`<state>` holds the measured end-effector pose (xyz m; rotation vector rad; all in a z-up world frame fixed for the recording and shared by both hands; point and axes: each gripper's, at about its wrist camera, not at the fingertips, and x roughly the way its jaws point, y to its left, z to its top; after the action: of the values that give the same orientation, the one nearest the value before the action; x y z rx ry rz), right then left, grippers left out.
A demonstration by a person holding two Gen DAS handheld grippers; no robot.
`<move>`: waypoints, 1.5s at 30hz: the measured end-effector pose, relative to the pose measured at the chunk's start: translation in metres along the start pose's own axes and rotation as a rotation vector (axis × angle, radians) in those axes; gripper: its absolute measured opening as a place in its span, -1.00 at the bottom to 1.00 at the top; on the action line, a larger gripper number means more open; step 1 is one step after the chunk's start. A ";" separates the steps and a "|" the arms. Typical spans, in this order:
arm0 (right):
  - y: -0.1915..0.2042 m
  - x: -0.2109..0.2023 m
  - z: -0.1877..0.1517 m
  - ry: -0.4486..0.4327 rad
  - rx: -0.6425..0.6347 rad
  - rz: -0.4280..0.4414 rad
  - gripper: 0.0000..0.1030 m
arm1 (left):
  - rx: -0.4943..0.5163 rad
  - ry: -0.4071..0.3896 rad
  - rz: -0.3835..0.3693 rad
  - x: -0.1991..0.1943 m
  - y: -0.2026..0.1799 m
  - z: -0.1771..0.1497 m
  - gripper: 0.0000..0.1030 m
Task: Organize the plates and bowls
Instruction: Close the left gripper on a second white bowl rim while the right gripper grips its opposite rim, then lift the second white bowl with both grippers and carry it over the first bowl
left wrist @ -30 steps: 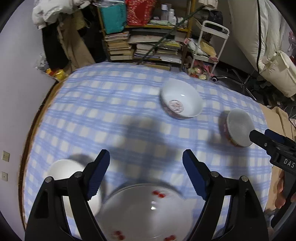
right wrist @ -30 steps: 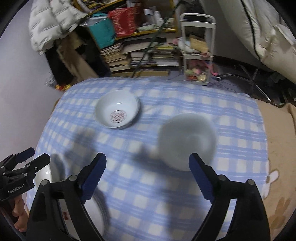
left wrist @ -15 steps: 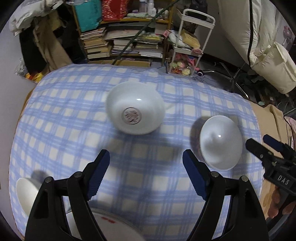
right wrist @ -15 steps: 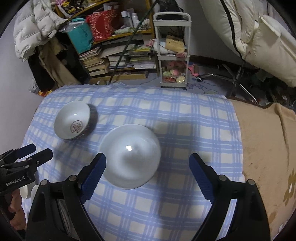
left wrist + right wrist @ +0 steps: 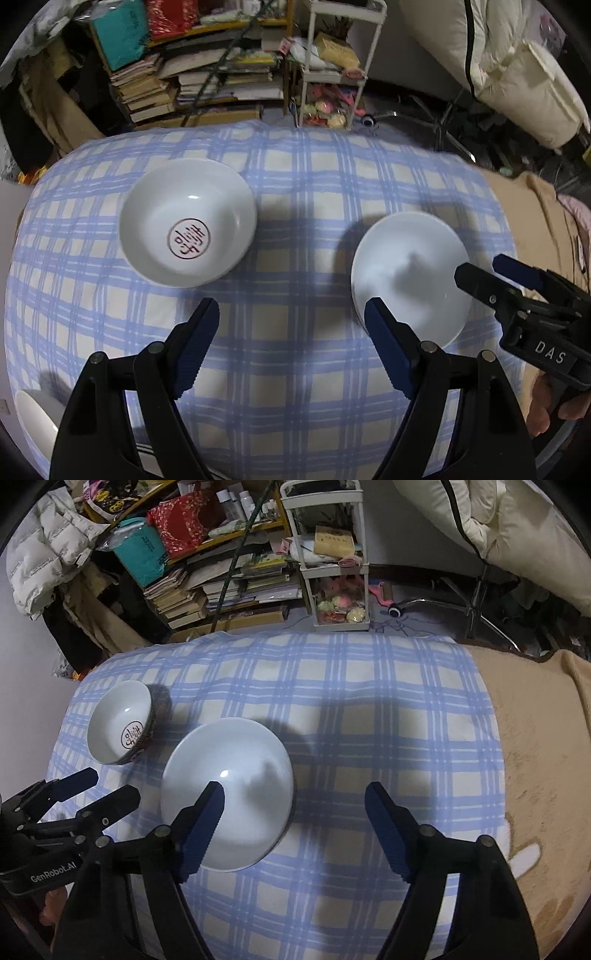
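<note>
Your left gripper (image 5: 291, 321) hangs spread over bare blue-and-white checked cloth (image 5: 295, 206), nothing between its jaws. The white ceramic bowl with a red round emblem inside (image 5: 187, 227) sits upright just beyond it. Your right gripper (image 5: 294, 805) is closing with nothing pinched; its left finger overlaps the plain white glossy bowl (image 5: 236, 775), contact unclear. The two bowls stand apart on the cloth.

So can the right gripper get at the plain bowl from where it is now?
Probably yes. The right gripper hovers over the plain bowl, one finger above its inside, jaws closing with nothing between them yet. Nothing blocks it; the left gripper sits clear to the side.
</note>
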<state>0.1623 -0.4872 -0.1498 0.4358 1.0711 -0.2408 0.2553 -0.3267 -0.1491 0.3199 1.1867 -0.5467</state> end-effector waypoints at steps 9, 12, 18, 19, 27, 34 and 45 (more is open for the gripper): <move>-0.008 0.022 0.001 0.067 0.023 0.045 0.27 | 0.015 0.052 -0.051 0.018 -0.011 0.010 0.51; -0.008 0.028 0.001 0.083 0.027 0.059 0.14 | 0.027 0.048 -0.044 0.022 -0.017 0.012 0.23; -0.007 0.033 0.003 0.102 0.046 0.069 -0.75 | -0.007 0.094 -0.080 0.036 -0.023 0.020 -0.62; -0.006 0.033 0.003 0.100 0.041 0.068 -0.75 | 0.003 0.105 -0.079 0.038 -0.026 0.020 -0.71; 0.012 0.031 -0.003 0.108 -0.018 0.024 -0.76 | -0.044 0.143 -0.047 0.051 -0.028 0.011 -0.75; 0.023 0.016 -0.015 0.109 -0.028 0.023 -0.81 | 0.026 0.122 -0.008 0.024 -0.025 -0.013 -0.76; 0.078 -0.008 -0.029 0.080 -0.058 0.108 -0.80 | -0.004 0.069 0.052 -0.035 0.026 -0.044 -0.76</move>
<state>0.1667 -0.4050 -0.1364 0.4523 1.1259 -0.0969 0.2260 -0.2742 -0.1329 0.3675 1.2423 -0.4915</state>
